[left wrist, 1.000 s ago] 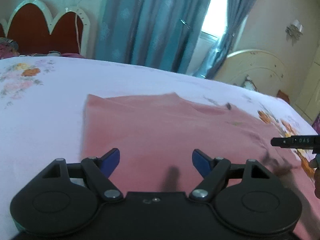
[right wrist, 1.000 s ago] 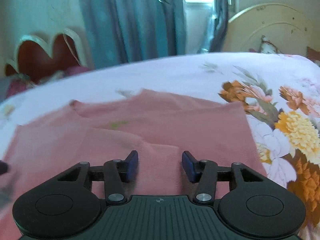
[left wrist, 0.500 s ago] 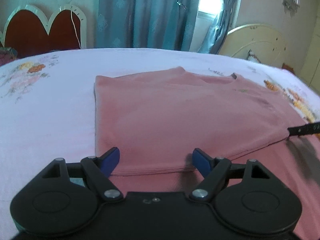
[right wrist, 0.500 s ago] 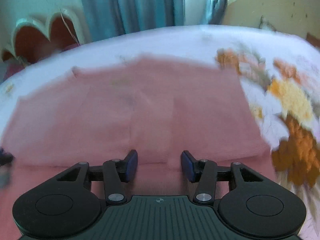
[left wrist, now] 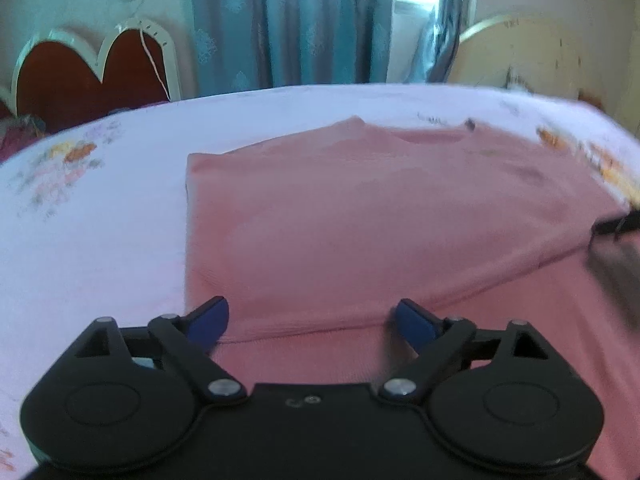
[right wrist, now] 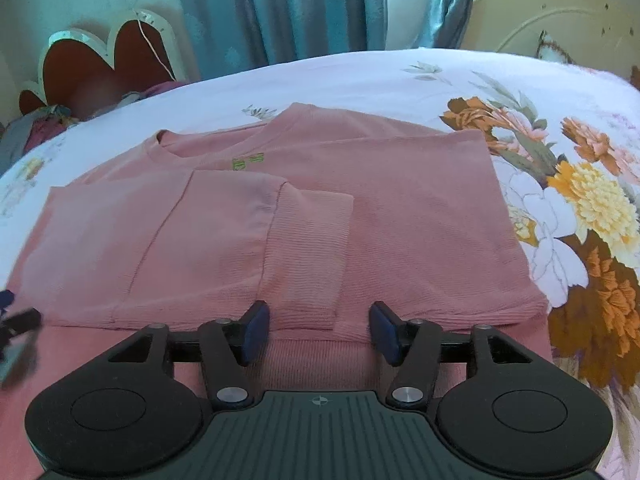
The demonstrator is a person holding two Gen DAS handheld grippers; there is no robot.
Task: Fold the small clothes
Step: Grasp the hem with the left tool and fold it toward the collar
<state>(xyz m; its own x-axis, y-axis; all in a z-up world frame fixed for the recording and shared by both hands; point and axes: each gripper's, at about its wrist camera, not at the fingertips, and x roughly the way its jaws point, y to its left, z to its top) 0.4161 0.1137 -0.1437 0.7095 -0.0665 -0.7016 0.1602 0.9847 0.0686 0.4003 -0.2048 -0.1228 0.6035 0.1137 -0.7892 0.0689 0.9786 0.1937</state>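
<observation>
A pink knit sweater (left wrist: 380,216) lies flat on the bed, folded so its sides and sleeves lie over the body; it also shows in the right wrist view (right wrist: 400,216), with a ribbed cuff (right wrist: 316,256) lying on top and a green neck label (right wrist: 248,161). My left gripper (left wrist: 312,320) is open and empty, just above the near left part of the folded edge. My right gripper (right wrist: 318,332) is open and empty, over the near edge by the cuff. The right gripper's tip shows at the right edge of the left wrist view (left wrist: 616,224).
The bed has a white sheet (left wrist: 92,232) with a flower print (right wrist: 580,208). A red and white headboard (left wrist: 88,76) stands at the far left, blue curtains (left wrist: 288,20) and a window behind, and a cream headboard (right wrist: 560,12) at the far right.
Both grippers have pulled back toward me from over the sweater. The folded near edge of the sweater has come into view in front of both. Both stay open.
</observation>
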